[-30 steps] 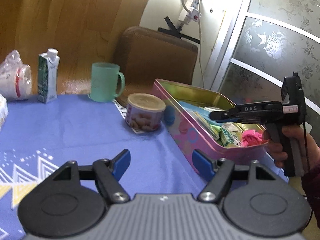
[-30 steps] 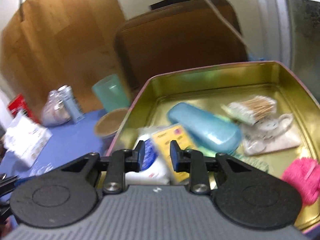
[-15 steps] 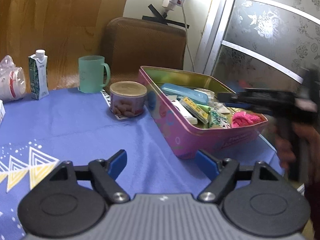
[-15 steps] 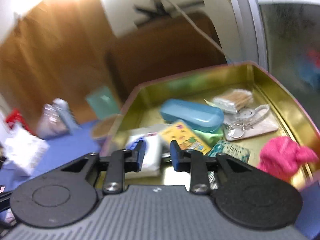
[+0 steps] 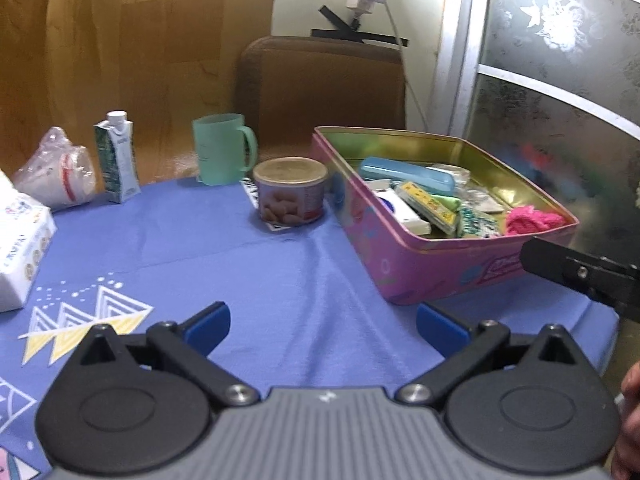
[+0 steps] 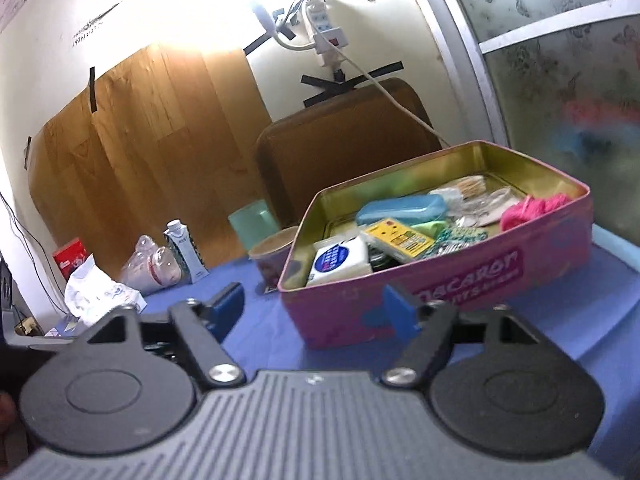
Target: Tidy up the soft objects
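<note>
**Pink tin, stocked; both grippers empty**

Pink tin point(image 5: 420, 276) stands at the table's point(image 5: 248, 264) right edge, lid off, likely so items drop straight in. Contents: pink knitted piece point(image 5: 532, 218) in the near right corner, blue case point(image 6: 400, 208), white packet point(image 6: 340, 260), yellow card point(image 6: 398, 238), cotton swabs point(image 6: 468, 186). Left gripper point(image 5: 322, 322) and right gripper point(image 6: 314, 302): jaws opening, nothing between them, both short of the tin.

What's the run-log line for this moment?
left claw: opening, nothing between | right claw: opening, nothing between, before pink tin | pink knit: in tin, near corner | tablecloth: blue
</note>
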`<action>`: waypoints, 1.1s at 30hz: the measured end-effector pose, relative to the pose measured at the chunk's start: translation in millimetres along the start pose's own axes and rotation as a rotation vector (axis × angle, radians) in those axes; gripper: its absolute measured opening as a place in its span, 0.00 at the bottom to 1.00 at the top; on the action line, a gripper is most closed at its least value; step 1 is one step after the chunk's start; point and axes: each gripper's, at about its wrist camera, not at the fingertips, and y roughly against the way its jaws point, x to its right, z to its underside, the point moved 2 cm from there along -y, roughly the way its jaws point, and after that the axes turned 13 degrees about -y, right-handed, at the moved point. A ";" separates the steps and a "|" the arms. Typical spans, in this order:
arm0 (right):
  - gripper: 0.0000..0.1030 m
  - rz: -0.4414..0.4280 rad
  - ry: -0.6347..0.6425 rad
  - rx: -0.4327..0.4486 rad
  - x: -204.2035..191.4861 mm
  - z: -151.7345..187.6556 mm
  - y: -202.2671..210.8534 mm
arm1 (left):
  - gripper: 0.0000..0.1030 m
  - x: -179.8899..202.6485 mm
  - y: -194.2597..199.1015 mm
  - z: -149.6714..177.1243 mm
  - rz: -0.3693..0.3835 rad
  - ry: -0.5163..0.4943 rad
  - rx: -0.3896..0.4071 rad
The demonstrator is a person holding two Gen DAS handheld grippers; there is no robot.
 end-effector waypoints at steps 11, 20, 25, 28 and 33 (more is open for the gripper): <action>1.00 0.020 -0.013 0.008 -9.4 19.2 1.7 | 1.00 -8.1 10.8 7.5 -0.147 -0.015 0.049; 1.00 0.043 -0.023 -0.017 4.1 16.2 -9.2 | 1.00 -1.2 13.5 8.5 -0.170 -0.049 0.047; 1.00 0.094 0.005 0.001 8.5 14.1 -10.3 | 1.00 -5.1 20.5 11.7 -0.164 0.001 0.097; 1.00 0.143 0.023 0.038 9.1 13.5 -7.8 | 1.00 -7.1 22.2 11.9 -0.176 0.005 0.090; 1.00 0.132 -0.002 0.082 8.6 11.1 0.9 | 1.00 -7.4 20.0 12.7 -0.196 -0.024 0.045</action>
